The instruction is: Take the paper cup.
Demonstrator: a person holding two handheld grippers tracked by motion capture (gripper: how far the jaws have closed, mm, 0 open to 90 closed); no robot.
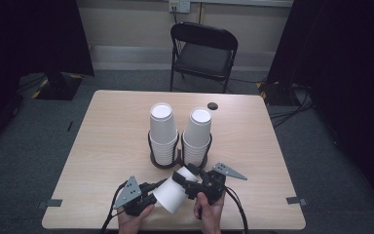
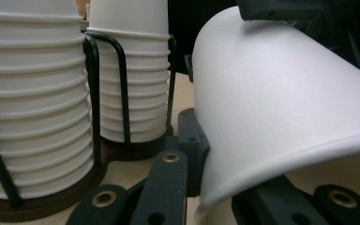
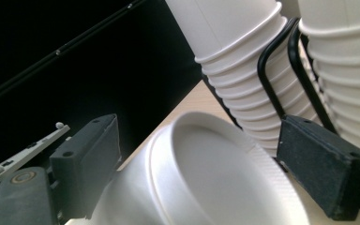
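A: Looking at the table (image 1: 102, 146), where is there room to move?

B: The left part of the top is bare wood, and so is the right part. The near edge is just under the two hands. The far edge has a small dark round thing (image 1: 213, 106) near it, and past that a black folding chair (image 1: 203, 51) stands on the floor.

A: What is in the way?

B: Two tall stacks of white cups, upside down, in a black wire holder (image 1: 165, 158) in the middle. The left stack (image 1: 162, 131) and the right stack (image 1: 197, 134) stand side by side, just far of the grippers. In the left gripper view the wire posts are very near the jaws.

A: Where is the loose cup?

B: The white paper cup (image 1: 175, 191) lies tilted on its side near the near edge, between the two grippers. Its wide mouth points near and left, its small bottom points far and right, toward the holder.

A: What do the fingers do?

B: The left gripper (image 1: 153, 192) pinches the cup at its mouth rim, one jaw on each side of the wall. The right gripper (image 1: 187, 179) has its jaws spread around the small end; in the right gripper view one pad (image 3: 326, 166) sits on each side of the cup's bottom, and they seem to touch it
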